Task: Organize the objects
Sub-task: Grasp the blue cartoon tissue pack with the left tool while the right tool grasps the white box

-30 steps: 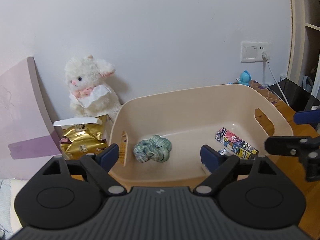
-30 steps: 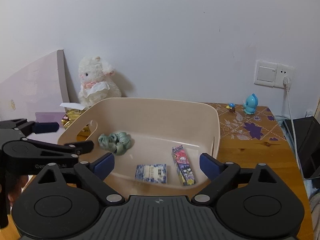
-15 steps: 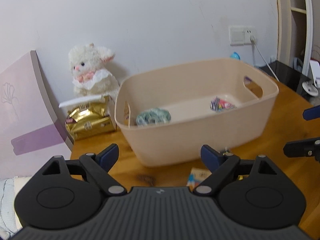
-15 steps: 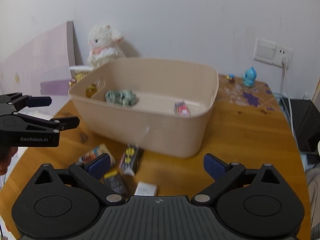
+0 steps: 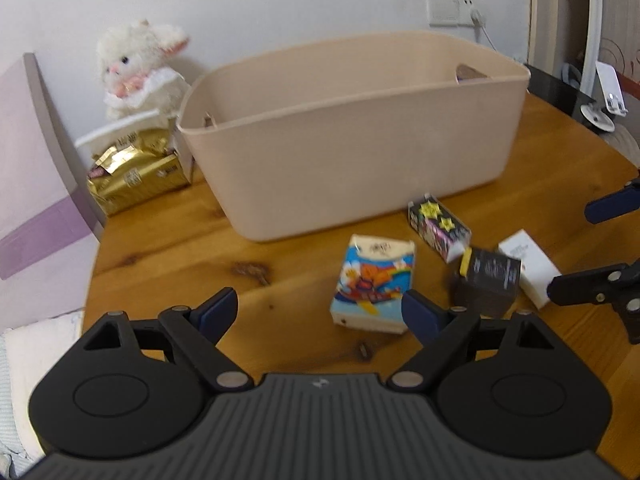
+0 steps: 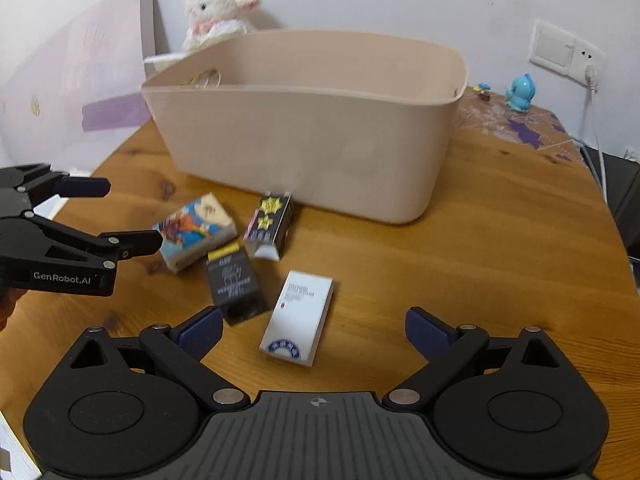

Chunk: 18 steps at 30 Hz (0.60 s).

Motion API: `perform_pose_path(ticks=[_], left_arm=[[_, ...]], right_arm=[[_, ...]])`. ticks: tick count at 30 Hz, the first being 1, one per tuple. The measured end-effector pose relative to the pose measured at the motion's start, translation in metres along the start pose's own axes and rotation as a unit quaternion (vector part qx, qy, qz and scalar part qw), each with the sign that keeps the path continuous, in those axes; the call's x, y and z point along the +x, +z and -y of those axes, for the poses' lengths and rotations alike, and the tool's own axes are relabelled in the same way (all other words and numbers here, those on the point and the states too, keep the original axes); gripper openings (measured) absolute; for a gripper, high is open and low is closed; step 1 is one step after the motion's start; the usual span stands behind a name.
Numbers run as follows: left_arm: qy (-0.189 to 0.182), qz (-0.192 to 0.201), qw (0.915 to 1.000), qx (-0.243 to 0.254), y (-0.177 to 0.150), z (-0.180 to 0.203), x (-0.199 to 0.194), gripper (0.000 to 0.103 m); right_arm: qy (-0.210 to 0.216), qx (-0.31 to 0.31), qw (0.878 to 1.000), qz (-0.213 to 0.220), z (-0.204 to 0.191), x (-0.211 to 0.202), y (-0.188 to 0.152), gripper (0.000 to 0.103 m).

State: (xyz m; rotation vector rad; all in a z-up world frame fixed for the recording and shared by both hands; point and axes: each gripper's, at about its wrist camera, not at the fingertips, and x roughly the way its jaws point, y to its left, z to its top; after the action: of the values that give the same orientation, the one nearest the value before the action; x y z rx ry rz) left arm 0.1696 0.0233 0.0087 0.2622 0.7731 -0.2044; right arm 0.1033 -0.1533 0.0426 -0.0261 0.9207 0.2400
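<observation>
I hold my left gripper [image 5: 316,310] and right gripper [image 6: 314,328] spread apart and empty, low over the bench [image 6: 500,264], because four small boxes lie loose before the bin [image 6: 312,136], the white box [image 6: 298,316] nearest.

Round wooden table [image 6: 500,248] carrying a beige plastic bin [image 6: 312,136] at 12 o'clock, tissue pack [image 6: 196,230], starry carton [image 6: 270,226], black box [image 6: 236,288], white box [image 6: 298,316] lying centre, blue figurine [image 6: 520,92] sitting at 2 o'clock, gold packet [image 5: 136,170] resting at 10 o'clock
</observation>
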Motion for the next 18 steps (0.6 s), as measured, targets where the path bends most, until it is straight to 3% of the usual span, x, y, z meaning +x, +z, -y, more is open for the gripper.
perform_pose_path(ticks=[5, 9, 12, 14, 15, 18], left_arm=[[-0.019, -0.014, 0.9997, -0.004, -0.006, 0.003, 0.013, 0.09], [-0.023, -0.017, 0.9996, 0.004, -0.007, 0.008, 0.023, 0.087], [-0.028, -0.014, 0.9995, 0.01, -0.008, 0.011, 0.027, 0.069], [-0.041, -0.011, 0.9991, 0.002, -0.007, 0.01, 0.028, 0.051], [-0.045, -0.01, 0.9989, -0.001, -0.007, 0.01, 0.028, 0.051], [-0.041, -0.007, 0.9991, 0.006, -0.007, 0.012, 0.028, 0.049]], right_arm=[[-0.003, -0.004, 1.0, -0.019, -0.003, 0.016, -0.006, 0.09], [-0.008, -0.004, 1.0, -0.022, -0.004, 0.024, -0.009, 0.078], [-0.014, -0.01, 1.0, -0.013, -0.007, 0.024, -0.009, 0.053], [-0.021, -0.014, 1.0, -0.008, -0.008, 0.023, -0.008, 0.037], [-0.023, -0.015, 1.0, -0.007, -0.008, 0.023, -0.008, 0.028], [-0.02, -0.019, 1.0, -0.007, -0.009, 0.023, -0.008, 0.028]])
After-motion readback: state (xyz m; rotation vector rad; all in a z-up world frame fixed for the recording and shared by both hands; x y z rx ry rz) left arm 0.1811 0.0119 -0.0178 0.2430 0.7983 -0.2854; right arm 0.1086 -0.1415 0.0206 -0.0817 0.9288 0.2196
